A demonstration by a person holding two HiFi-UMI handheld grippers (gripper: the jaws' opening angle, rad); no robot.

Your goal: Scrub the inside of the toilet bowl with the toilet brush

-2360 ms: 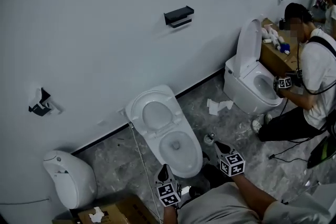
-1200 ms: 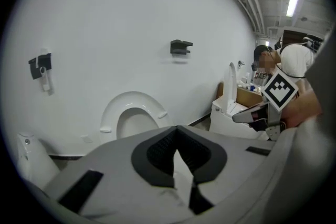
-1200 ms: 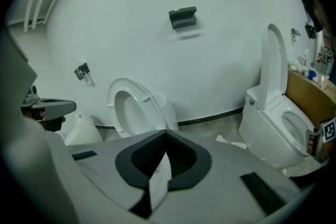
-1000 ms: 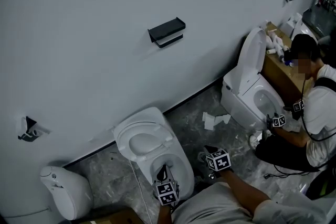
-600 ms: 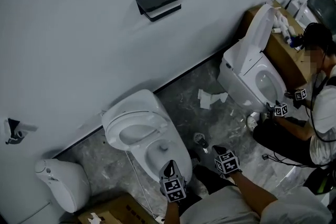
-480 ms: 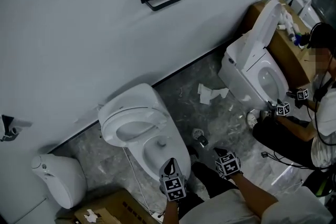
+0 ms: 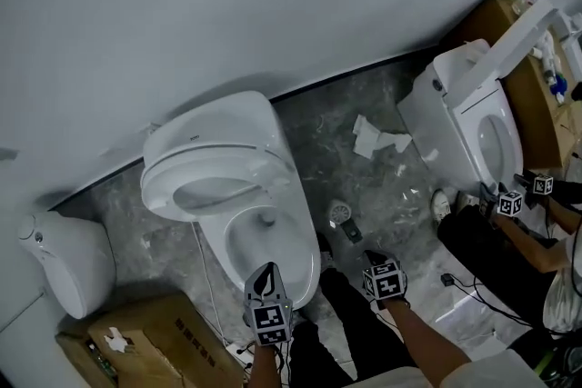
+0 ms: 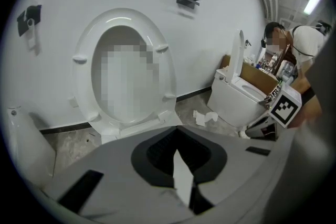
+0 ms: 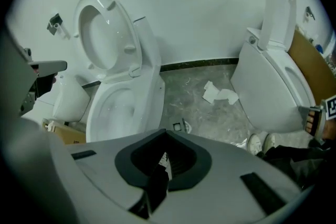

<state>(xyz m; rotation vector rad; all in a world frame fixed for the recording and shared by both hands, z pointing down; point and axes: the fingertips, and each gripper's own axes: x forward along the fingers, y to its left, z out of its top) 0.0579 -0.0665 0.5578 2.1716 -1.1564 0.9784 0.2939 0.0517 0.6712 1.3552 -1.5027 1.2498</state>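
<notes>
Lowered since a second ago toward the open toilet bowl [image 7: 264, 241], the left gripper [image 7: 265, 273] and right gripper [image 7: 372, 257] are held at its near end, jaws pressed together on nothing. A small round object [image 7: 339, 213] is seen on the floor beside it.

Brown box [image 7: 538, 109]: partly behind second toilet [image 7: 450, 118], cropped, 3 o'clock. Second person [image 7: 491, 254]: cropped, 4 o'clock. Cardboard box [image 7: 173, 323]: cropped, 7 o'clock. Small round object [image 7: 339, 213], 3 o'clock of toilet bowl [image 7: 259, 241]: unidentifiable.

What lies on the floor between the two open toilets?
Between them lie crumpled white paper and, closer to the near toilet, a small round object; the head view and right gripper view show both.
</notes>
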